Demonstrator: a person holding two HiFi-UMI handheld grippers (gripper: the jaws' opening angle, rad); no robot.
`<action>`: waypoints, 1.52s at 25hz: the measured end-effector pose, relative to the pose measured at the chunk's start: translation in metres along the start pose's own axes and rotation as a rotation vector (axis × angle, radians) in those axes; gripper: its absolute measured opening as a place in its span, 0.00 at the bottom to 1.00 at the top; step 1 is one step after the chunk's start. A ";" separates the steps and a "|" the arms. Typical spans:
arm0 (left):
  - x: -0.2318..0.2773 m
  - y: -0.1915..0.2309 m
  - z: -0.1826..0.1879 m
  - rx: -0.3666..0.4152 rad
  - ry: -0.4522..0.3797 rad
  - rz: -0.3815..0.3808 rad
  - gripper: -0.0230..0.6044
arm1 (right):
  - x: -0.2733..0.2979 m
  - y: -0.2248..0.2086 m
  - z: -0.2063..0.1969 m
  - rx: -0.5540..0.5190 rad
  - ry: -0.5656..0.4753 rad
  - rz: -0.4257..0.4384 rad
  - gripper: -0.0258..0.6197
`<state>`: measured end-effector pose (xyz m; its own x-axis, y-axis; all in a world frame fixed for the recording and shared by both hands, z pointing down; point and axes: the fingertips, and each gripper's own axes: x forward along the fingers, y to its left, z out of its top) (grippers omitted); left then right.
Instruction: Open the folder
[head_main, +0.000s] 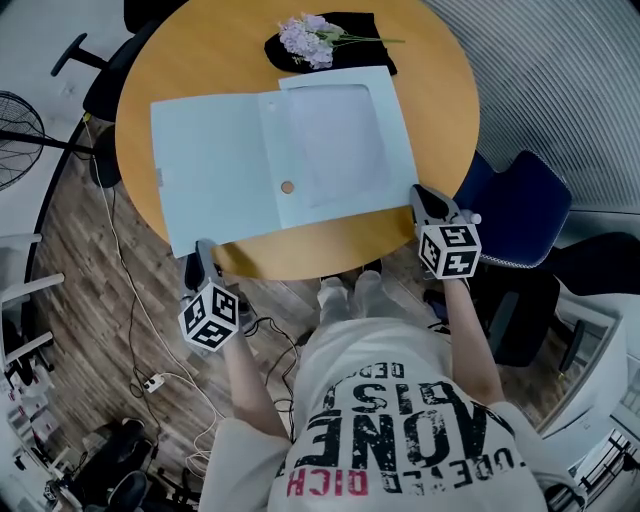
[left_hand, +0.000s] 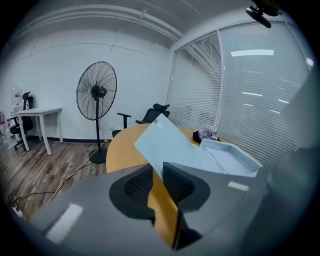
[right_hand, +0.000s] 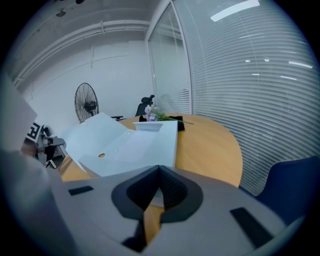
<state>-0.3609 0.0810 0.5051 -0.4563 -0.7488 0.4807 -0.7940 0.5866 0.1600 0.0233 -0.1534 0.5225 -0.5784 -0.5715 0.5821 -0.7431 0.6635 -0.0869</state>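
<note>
— So, where's the folder (head_main: 330, 150)?

— Lying open on the table (head_main: 440, 90), its cover (head_main: 210, 165) spread out to my left.

— And your hands?

— Both forearms reach forward, each gripper tipped down at the near table edge. My left gripper (head_main: 205, 250) sits at the cover's near corner. Its fingers (left_hand: 136, 186) stand a narrow gap apart, with the corner between them but not pinched. My right gripper (head_main: 422, 198) is at the folder's near right corner, fingers (right_hand: 174, 189) closed on that edge.
</note>
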 end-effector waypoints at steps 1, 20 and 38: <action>0.002 0.003 -0.003 -0.002 0.007 0.003 0.15 | 0.000 0.000 0.000 0.001 0.000 0.002 0.06; 0.032 0.028 -0.049 -0.025 0.124 0.031 0.18 | 0.001 0.000 0.000 0.017 -0.004 0.018 0.06; 0.013 0.028 -0.030 -0.172 -0.027 -0.057 0.20 | -0.001 -0.001 0.000 0.083 -0.006 0.061 0.06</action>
<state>-0.3768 0.0971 0.5417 -0.4247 -0.7893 0.4435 -0.7394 0.5851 0.3331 0.0246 -0.1533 0.5216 -0.6251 -0.5347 0.5686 -0.7317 0.6551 -0.1883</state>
